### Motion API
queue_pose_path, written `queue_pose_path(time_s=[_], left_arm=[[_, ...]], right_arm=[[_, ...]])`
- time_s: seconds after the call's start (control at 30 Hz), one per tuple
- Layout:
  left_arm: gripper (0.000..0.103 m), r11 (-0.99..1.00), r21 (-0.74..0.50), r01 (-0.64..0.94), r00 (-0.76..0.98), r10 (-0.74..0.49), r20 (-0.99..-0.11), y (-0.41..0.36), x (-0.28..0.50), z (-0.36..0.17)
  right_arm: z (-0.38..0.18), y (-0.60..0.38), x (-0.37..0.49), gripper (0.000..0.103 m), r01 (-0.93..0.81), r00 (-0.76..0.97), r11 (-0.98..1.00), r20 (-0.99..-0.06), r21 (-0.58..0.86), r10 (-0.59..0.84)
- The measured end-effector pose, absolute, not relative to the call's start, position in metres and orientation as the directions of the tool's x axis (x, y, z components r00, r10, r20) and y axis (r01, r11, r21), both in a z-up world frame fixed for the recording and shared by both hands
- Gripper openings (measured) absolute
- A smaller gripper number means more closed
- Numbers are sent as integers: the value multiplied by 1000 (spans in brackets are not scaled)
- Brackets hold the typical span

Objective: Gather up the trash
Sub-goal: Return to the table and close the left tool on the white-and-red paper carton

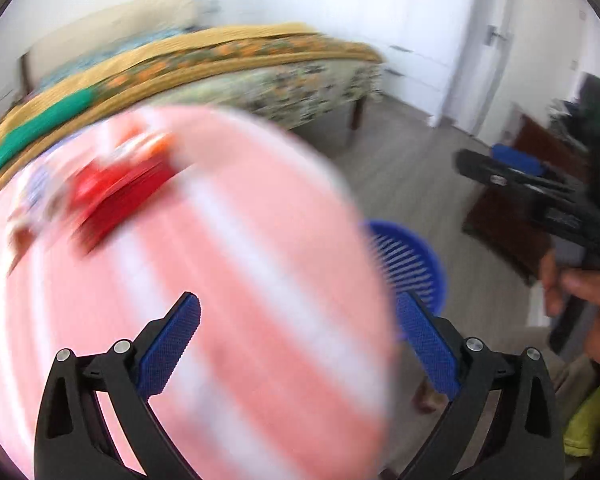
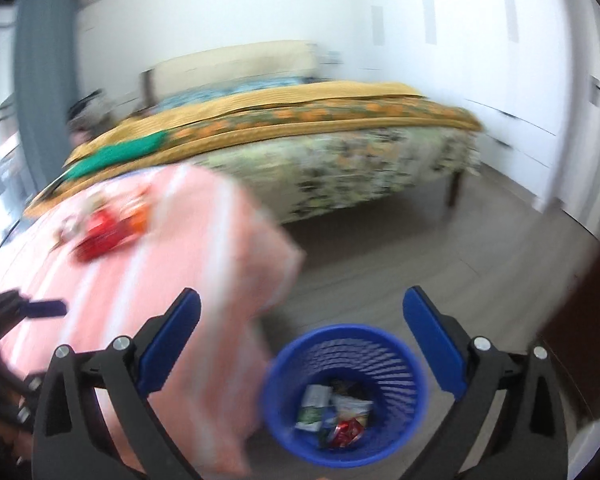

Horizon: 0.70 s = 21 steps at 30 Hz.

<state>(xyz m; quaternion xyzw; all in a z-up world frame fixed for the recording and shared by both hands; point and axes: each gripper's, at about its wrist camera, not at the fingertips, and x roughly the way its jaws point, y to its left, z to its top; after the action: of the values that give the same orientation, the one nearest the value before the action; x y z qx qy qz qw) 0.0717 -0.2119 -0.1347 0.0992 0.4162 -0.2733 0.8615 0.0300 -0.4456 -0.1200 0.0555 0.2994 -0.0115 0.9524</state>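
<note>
Both views are smeared by motion blur, so we read only coarse shapes. Our left gripper (image 1: 300, 344) stands wide with nothing between its blue pads, above the pink-and-white striped tablecloth (image 1: 220, 280). On that cloth, at the far side, lies a red wrapper pile (image 1: 116, 196); we cannot tell the pieces apart. The round blue slotted plastic bin (image 1: 412, 264) is half hidden behind the table edge here. Our right gripper (image 2: 302, 340) also gapes wide and empty, over the bin (image 2: 344, 396), which stands on the grey floor just beside the hanging cloth. Inside it lie several crumpled packets (image 2: 336, 416), their print unreadable. The flowered bed (image 2: 340, 152) behind is blurred.
</note>
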Motion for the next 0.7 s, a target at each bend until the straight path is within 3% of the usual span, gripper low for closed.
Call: queue_pose_path(time_s=[0.13, 0.3, 0.47, 0.7], left_arm=[[98, 896, -42, 442, 530, -299, -794, -140, 77, -142], [98, 955, -22, 297, 563, -194, -803, -60, 89, -143], [97, 982, -76, 171, 563, -161, -811, -1, 100, -145], [98, 990, -69, 126, 584, -130, -802, 24, 125, -125]], right_arm=[[-128, -368, 35, 98, -89, 787, 990, -601, 107, 136], [-141, -282, 58, 98, -193, 678, 974, -701, 120, 221], [-150, -219, 91, 98, -254, 607, 962, -758, 101, 239], [-166, -184, 111, 98, -290, 574, 955, -789, 54, 219]])
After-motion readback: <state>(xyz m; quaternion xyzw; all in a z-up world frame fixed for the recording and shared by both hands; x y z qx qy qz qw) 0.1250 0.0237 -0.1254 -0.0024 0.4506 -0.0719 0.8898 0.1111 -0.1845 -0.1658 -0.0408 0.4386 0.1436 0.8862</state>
